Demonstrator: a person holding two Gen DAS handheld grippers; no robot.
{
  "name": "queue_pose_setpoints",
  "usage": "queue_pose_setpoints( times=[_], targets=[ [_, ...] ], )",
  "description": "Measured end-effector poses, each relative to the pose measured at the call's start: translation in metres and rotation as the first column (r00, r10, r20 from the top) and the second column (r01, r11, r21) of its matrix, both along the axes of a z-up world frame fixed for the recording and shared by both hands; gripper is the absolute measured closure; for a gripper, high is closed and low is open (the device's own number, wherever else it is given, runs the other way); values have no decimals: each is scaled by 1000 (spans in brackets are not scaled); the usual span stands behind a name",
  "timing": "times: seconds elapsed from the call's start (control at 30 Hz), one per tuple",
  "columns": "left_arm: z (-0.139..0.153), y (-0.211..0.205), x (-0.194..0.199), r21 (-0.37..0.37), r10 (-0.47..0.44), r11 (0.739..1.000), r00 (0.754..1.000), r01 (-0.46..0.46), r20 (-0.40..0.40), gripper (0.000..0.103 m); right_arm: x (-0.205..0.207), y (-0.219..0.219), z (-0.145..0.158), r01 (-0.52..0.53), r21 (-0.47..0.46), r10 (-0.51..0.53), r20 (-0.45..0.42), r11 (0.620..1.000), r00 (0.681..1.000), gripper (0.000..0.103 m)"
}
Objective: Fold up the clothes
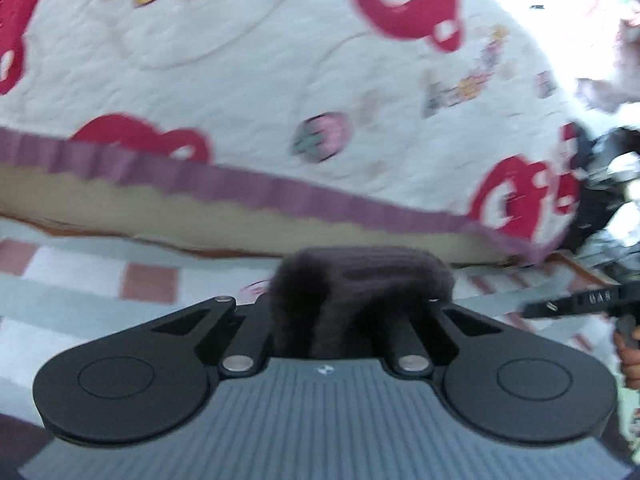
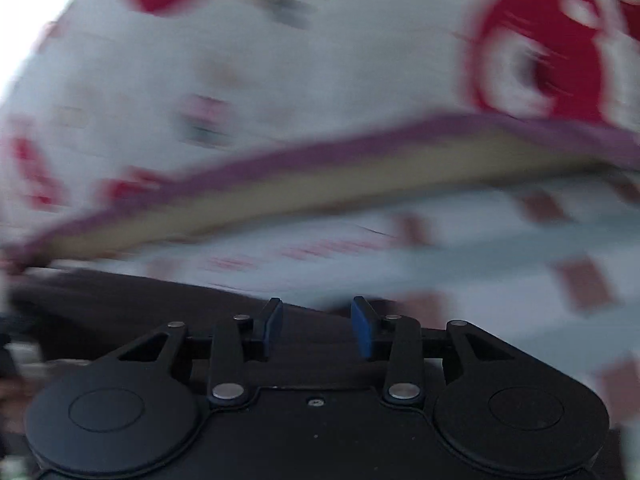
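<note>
Left gripper (image 1: 362, 300): fingers hidden under a bunched fold of dark fuzzy garment (image 1: 356, 292); closed tight on that cloth, which humps up between the black linkage arms.
Right gripper (image 2: 316, 330): blue-padded fingers (image 2: 362, 332) apart, nothing between them; dark cloth (image 2: 120, 308) lies just below and to the left of the tips, not gripped.
Task thing, place: dark garment at the near edge of the scene, one part pinched in the left gripper, the rest spread low across the near left of the right wrist view.
Key relation: loose cloth sits under and left of the open right fingers, so the right gripper looks nearer to the free part; likely needs to dip and close there before any fold.
Long axis: cannot tell; too little of the garment in view, heavy motion blur.
Garment material: brown-black, soft, napped, fleece-like or knit; bunches thickly, probably slumps when lifted.
Surface beneath: checked sheet (image 1: 100, 280), pale blue-grey and white with dull red squares, flat.
Beyond: quilted white bedspread (image 1: 248, 72), red ring motifs, small strawberry print, purple ribbed border (image 1: 280, 192) running left to right, tan underside below it.
Far right, left wrist view: part of the other gripper and a hand (image 1: 630, 356) at the frame edge.
Risk: thick pile may slip from a shallow pinch.
</note>
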State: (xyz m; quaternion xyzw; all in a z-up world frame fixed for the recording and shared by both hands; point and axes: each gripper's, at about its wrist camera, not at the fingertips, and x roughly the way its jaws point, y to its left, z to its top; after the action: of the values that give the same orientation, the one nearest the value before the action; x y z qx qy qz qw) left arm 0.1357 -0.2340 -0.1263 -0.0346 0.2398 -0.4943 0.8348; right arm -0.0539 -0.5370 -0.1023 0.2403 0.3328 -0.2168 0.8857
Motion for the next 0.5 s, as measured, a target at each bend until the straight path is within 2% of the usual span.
queue_pose_setpoints(
  times=[0.07, 0.13, 0.23, 0.3, 0.37, 0.47, 0.5],
  targets=[
    [-3, 2, 15, 12, 25, 1000, 1000, -26, 8, 97, -7, -25, -18, 69, 46, -65, -81, 997, 995, 58],
    [-4, 7, 32, -1, 47, 999, 999, -47, 1, 97, -13, -27, -24, 58, 11, -56, -127, 998, 990, 58],
    [-6, 20, 48, -40, 85, 995, 993, -88, -80, 97, -17, -11, -29, -59, -51, 49, -176, 997, 983, 56],
    [-6, 22, 49, -22, 89, 996, 993, -91, -75, 97, -19, -2, -33, -140, -65, 124, -202, 988, 971, 56],
    [-1, 25, 44, -32, 77, 996, 995, -80, -70, 97, -21, 1, -43, -148, -55, 134, -202, 988, 970, 52],
    [7, 29, 36, -57, 51, 997, 996, -55, -70, 97, -24, -7, -55, -14, -114, -9, -196, 993, 981, 50],
    [10, 30, 33, -56, 48, 997, 997, -52, -65, 97, -24, -7, -56, 1, -129, -26, -189, 992, 982, 50]
  ],
)
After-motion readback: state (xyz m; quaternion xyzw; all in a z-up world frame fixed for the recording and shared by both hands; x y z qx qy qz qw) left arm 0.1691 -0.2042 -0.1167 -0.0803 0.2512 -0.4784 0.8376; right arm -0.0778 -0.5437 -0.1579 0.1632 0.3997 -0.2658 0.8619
